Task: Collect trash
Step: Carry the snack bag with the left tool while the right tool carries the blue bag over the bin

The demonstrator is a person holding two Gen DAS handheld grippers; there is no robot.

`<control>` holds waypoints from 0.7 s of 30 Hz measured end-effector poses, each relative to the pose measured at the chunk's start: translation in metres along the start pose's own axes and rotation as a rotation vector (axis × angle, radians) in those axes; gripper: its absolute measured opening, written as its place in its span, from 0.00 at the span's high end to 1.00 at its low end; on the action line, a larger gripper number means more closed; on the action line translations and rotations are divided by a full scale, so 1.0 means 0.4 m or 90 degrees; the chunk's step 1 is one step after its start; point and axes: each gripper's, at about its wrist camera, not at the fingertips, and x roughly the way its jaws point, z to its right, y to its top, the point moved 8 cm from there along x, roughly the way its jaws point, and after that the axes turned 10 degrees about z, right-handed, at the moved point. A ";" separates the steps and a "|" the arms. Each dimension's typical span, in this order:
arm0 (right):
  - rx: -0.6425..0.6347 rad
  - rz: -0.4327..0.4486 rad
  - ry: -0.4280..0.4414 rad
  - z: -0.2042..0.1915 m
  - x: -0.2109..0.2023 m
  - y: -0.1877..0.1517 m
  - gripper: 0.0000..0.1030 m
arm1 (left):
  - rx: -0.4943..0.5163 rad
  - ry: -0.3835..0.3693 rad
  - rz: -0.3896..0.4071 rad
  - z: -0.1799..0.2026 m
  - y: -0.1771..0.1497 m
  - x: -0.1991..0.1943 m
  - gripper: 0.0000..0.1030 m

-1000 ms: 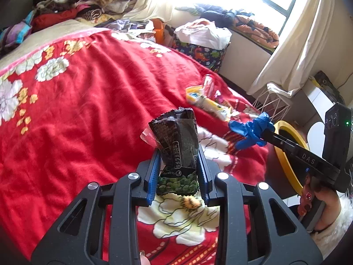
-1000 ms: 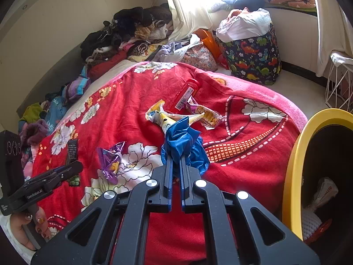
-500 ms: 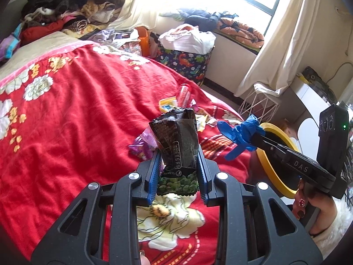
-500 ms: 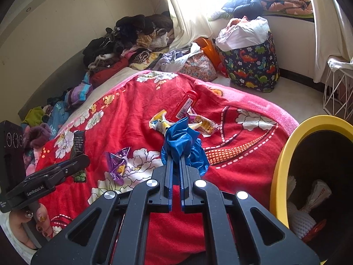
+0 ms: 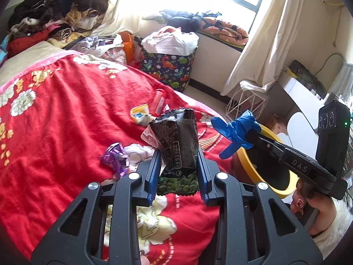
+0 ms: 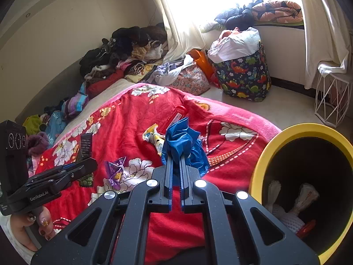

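Note:
My left gripper is shut on a black and green snack packet, held upright above the red bedspread. My right gripper is shut on a crumpled blue glove; it also shows in the left wrist view, beside the yellow-rimmed bin. The bin stands at the bed's right edge with white and red trash inside. A purple wrapper, a yellow-white wrapper and a red tube lie on the bed.
A dinosaur-print basket with white bags stands on the floor by the window. A white wire stool stands right of it. Piled clothes fill the bed's far end. A white desk is at the right.
Both grippers have pulled back from the bed and swung toward the bin, each still holding its item. The bin now shows larger in the right wrist view.

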 end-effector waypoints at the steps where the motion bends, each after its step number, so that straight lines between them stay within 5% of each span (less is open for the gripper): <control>1: 0.000 0.004 -0.003 0.004 -0.006 0.004 0.95 | 0.003 -0.002 0.001 0.009 0.000 -0.001 0.77; 21: 0.034 0.048 -0.038 0.093 -0.090 0.037 0.95 | 0.037 -0.045 0.013 0.131 0.022 0.021 0.77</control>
